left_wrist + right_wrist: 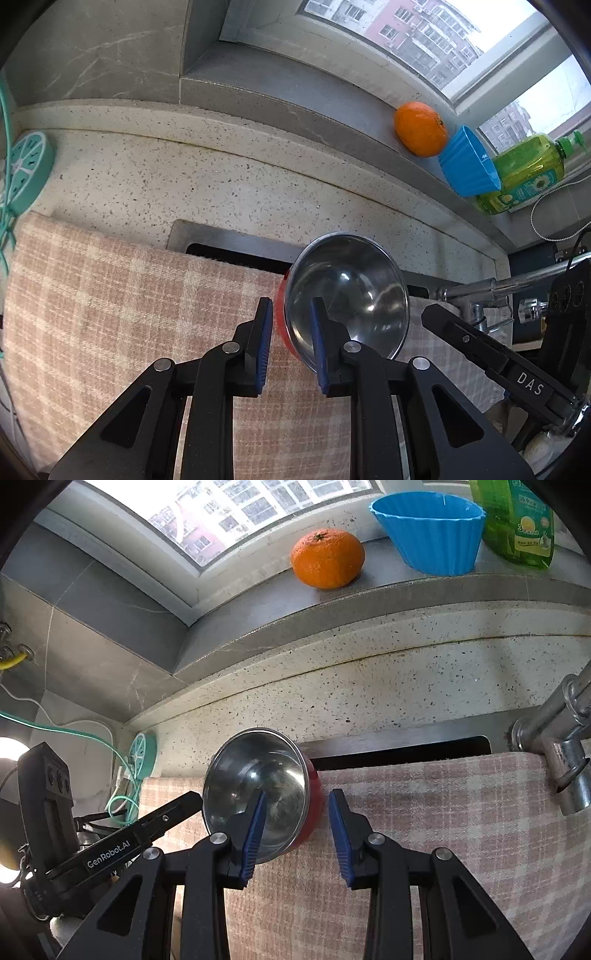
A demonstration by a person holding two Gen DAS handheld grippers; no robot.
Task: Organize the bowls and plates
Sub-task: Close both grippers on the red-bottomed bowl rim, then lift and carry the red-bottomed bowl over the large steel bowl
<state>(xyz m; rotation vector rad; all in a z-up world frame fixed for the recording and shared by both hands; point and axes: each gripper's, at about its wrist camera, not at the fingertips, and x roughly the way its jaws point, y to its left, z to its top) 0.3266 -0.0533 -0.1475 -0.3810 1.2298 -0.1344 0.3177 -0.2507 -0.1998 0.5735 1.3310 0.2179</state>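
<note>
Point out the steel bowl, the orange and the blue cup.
steel bowl (pixel 351 291): left wrist view, on its shiny inside.
orange (pixel 328 558): right wrist view, on the middle of its peel.
blue cup (pixel 432 539): right wrist view, on its ribbed outer wall.

My left gripper (pixel 290 341) and right gripper (pixel 297 827) both straddle the bowl's (pixel 258 794) rim over the cloth (pixel 443 830) on the desk (pixel 369 686). Behind, the sill (pixel 258 605) carries the orange (pixel 327 558), then the cup (pixel 430 531) and bottle (pixel 517 520) rightward.
</note>
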